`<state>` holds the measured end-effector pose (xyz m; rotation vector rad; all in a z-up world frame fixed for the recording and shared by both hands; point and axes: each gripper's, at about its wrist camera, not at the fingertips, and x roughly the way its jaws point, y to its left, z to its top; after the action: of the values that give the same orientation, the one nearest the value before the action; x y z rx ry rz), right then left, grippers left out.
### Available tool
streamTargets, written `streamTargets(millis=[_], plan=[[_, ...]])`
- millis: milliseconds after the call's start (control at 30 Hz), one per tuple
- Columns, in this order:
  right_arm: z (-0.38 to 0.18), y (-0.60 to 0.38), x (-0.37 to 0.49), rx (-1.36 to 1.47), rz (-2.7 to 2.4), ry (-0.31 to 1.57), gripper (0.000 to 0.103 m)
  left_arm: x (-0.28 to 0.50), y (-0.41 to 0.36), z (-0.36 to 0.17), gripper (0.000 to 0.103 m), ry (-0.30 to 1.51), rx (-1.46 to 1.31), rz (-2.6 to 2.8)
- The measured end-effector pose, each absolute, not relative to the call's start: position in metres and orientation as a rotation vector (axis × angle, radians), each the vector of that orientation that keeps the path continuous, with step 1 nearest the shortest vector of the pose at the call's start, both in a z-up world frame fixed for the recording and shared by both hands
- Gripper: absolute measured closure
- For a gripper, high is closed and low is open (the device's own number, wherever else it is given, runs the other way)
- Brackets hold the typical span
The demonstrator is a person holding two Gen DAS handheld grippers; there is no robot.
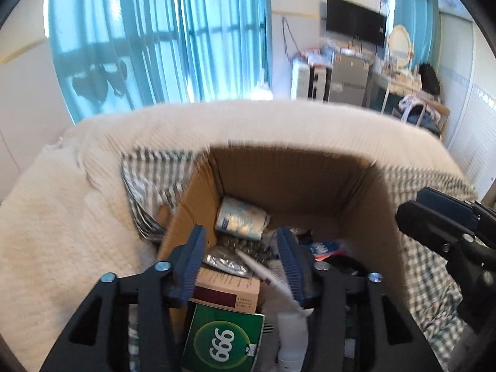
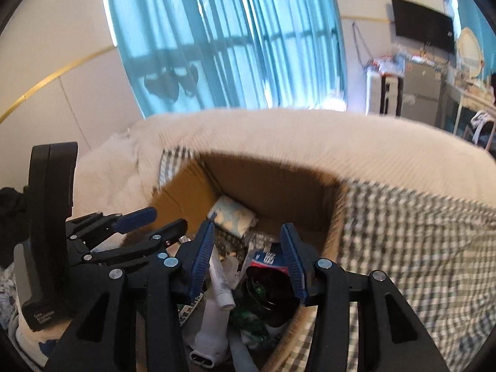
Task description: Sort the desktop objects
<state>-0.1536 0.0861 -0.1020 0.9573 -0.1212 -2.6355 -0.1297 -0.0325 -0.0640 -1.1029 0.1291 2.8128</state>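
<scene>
An open cardboard box (image 1: 294, 179) (image 2: 263, 183) stands on a bed. In it lie a pale tissue pack (image 1: 240, 218) (image 2: 232, 215), a silver blister pack (image 1: 224, 262), a brown medicine box (image 1: 228, 288), a green "999" box (image 1: 223, 341), a white pen (image 1: 266, 274), a white tube (image 2: 220, 282) and a dark round jar (image 2: 269, 291). My left gripper (image 1: 242, 265) (image 2: 155, 223) hangs open over the box's left side, gripping nothing. My right gripper (image 2: 248, 263) (image 1: 434, 226) is open above the jar and tube, its pads clear of both.
A cream knitted bedcover (image 1: 62, 248) lies around the box, with checked cloth (image 2: 403, 248) to its right and behind its left corner. Beyond the bed are blue curtains (image 1: 161, 37), a wall TV (image 1: 356, 21), a small fridge (image 1: 350, 80) and a dresser.
</scene>
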Motion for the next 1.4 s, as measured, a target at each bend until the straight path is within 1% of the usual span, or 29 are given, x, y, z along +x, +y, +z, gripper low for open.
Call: streamTargets(millis=[33, 100, 133, 167, 200, 300, 400, 600, 667, 700, 733, 900, 1133, 1300, 1367, 1400], plan=[[-0.093, 0.090, -0.147, 0.933, -2.650, -0.121, 0.059, -0.125, -0.033, -0.055, 0.041, 0.122, -1.073, 2.827], [-0.073, 0.097, -0.130, 0.879, -2.683, -0.121, 0.059, -0.113, -0.030, -0.036, 0.036, 0.109, -1.009, 2.854], [-0.063, 0.101, -0.122, 0.854, -2.698, -0.119, 0.059, -0.107, -0.030, -0.027, 0.031, 0.103, -0.978, 2.866], [-0.054, 0.106, -0.112, 0.827, -2.714, -0.117, 0.059, -0.100, -0.029, -0.019, 0.028, 0.100, -0.951, 2.878], [-0.046, 0.110, -0.104, 0.804, -2.727, -0.115, 0.059, -0.092, -0.028, -0.009, 0.022, 0.098, -0.919, 2.896], [-0.013, 0.121, -0.067, 0.717, -2.771, -0.102, 0.059, -0.067, -0.026, 0.017, 0.011, 0.087, -0.809, 2.943], [0.001, 0.125, -0.053, 0.676, -2.789, -0.093, 0.059, -0.043, -0.024, 0.042, 0.000, 0.070, -0.692, 2.973], [0.038, 0.138, -0.009, 0.551, -2.838, -0.081, 0.059, -0.008, -0.012, 0.075, 0.000, 0.059, -0.548, 2.995], [0.047, 0.143, 0.004, 0.517, -2.853, -0.083, 0.054, 0.003, -0.006, 0.081, 0.000, 0.062, -0.512, 2.995], [0.050, 0.145, 0.008, 0.502, -2.861, -0.085, 0.048, 0.009, -0.003, 0.083, 0.000, 0.061, -0.499, 2.994], [0.055, 0.152, 0.018, 0.472, -2.875, -0.095, 0.046, 0.014, 0.001, 0.085, 0.000, 0.059, -0.486, 2.993], [0.060, 0.167, 0.034, 0.440, -2.912, -0.098, 0.044, 0.028, 0.023, 0.088, 0.000, 0.058, -0.447, 2.970], [0.048, 0.205, 0.052, 0.408, -3.000, -0.123, 0.035, 0.035, 0.056, 0.070, 0.000, 0.046, -0.422, 2.924], [0.017, 0.235, 0.055, 0.467, -3.044, -0.209, 0.031, 0.033, 0.082, 0.037, 0.000, 0.098, -0.474, 2.877], [0.003, 0.241, 0.052, 0.492, -3.054, -0.213, 0.028, 0.029, 0.088, 0.021, 0.000, 0.117, -0.504, 2.862], [-0.006, 0.243, 0.051, 0.495, -3.066, -0.203, 0.024, 0.027, 0.090, 0.009, 0.000, 0.124, -0.520, 2.848]])
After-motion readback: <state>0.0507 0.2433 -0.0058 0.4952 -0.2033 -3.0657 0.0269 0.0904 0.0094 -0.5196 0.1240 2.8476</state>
